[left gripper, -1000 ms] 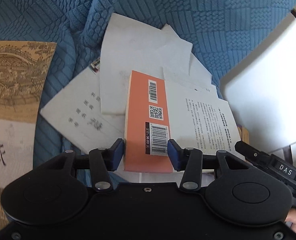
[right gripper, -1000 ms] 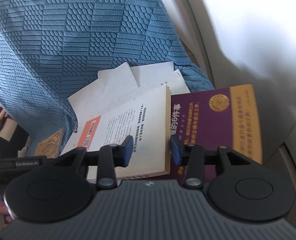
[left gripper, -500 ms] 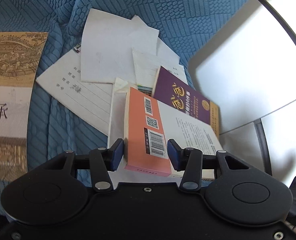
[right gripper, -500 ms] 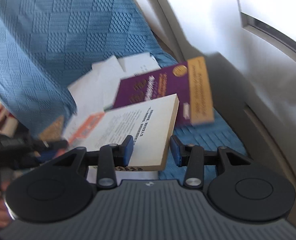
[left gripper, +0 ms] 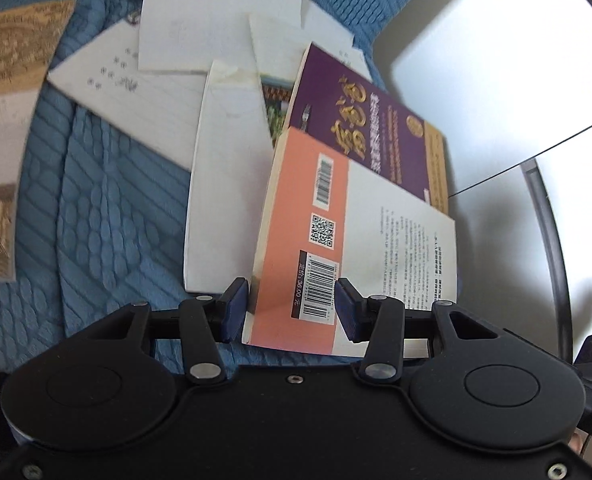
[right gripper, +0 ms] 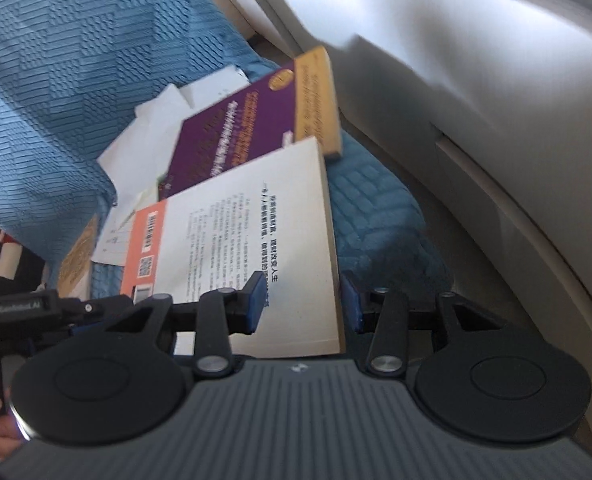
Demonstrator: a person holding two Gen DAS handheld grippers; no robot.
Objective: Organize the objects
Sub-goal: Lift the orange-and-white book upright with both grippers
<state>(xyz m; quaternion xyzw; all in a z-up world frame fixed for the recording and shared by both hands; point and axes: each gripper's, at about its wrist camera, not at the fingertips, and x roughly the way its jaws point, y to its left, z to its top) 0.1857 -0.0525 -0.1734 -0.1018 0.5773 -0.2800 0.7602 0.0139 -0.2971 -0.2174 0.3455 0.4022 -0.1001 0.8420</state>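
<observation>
A blue quilted cover (left gripper: 107, 216) carries everything. Loose white sheets (left gripper: 199, 28) spread across it, with a tan illustrated book (left gripper: 3, 80) by its left edge, seen only from the left wrist. The purple book (left gripper: 368, 120) lies on the sheets near the cover's right edge. The orange-and-white book (left gripper: 336, 240) overlaps it, pinched at its near corners by both claws: the left gripper (left gripper: 291, 306) on the orange barcode strip, the right gripper (right gripper: 302, 304) on the page edge, apparently, though that view is blurred.
</observation>
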